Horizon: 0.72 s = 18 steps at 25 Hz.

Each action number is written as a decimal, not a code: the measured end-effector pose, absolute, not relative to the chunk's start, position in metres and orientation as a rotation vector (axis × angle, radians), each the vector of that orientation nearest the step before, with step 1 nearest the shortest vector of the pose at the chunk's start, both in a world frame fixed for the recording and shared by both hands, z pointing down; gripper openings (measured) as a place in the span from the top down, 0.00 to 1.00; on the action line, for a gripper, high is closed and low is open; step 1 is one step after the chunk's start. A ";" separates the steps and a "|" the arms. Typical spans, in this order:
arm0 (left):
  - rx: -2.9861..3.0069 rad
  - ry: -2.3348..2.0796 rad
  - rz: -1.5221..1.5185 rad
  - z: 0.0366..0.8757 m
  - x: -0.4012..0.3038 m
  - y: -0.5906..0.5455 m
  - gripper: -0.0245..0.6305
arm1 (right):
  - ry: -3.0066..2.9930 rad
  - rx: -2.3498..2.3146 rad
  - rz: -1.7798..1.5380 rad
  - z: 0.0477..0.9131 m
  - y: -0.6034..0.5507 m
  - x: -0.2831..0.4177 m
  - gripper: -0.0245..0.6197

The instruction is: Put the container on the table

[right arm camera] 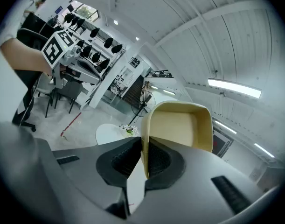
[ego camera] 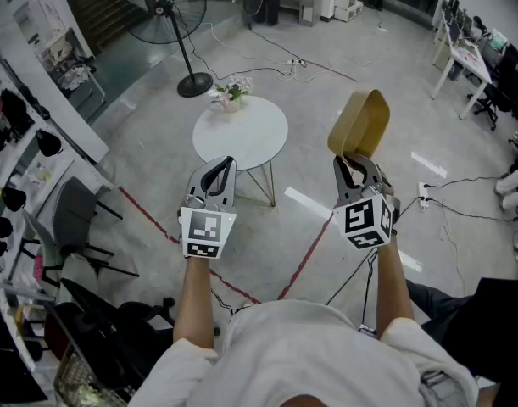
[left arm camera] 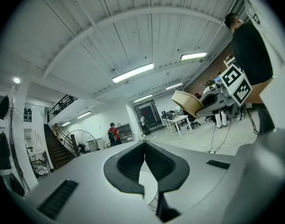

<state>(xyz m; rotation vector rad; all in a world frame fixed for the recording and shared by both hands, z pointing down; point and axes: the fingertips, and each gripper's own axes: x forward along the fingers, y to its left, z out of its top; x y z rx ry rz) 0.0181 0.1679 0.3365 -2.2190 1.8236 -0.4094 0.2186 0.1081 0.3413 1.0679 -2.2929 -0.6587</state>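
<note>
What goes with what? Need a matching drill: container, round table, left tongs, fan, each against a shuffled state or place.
1. container
2. round table
3. left tongs
4. fan

A. shut, nothing between them
B. white, flowers at its far edge
C. tan, clamped by its rim in the right tongs, held in the air
D. standing beyond the table

Pairs: 1-C, 2-B, 3-A, 4-D

Tilted tan container (ego camera: 360,124) aloft, apart from round white table (ego camera: 242,134)
</note>
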 end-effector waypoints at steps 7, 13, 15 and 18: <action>-2.301 1.899 -0.275 0.345 0.054 0.154 0.93 | -2.436 0.967 -0.604 0.349 0.100 0.242 0.90; -2.263 1.935 -0.362 0.360 0.053 0.126 0.93 | -2.488 0.823 -0.566 0.374 0.077 0.230 0.90; -2.239 1.940 -0.397 0.367 0.043 0.107 0.93 | -2.487 0.807 -0.570 0.382 0.057 0.221 0.90; -2.238 1.924 -0.413 0.376 0.021 0.069 0.93 | -2.470 0.801 -0.564 0.395 0.019 0.198 0.91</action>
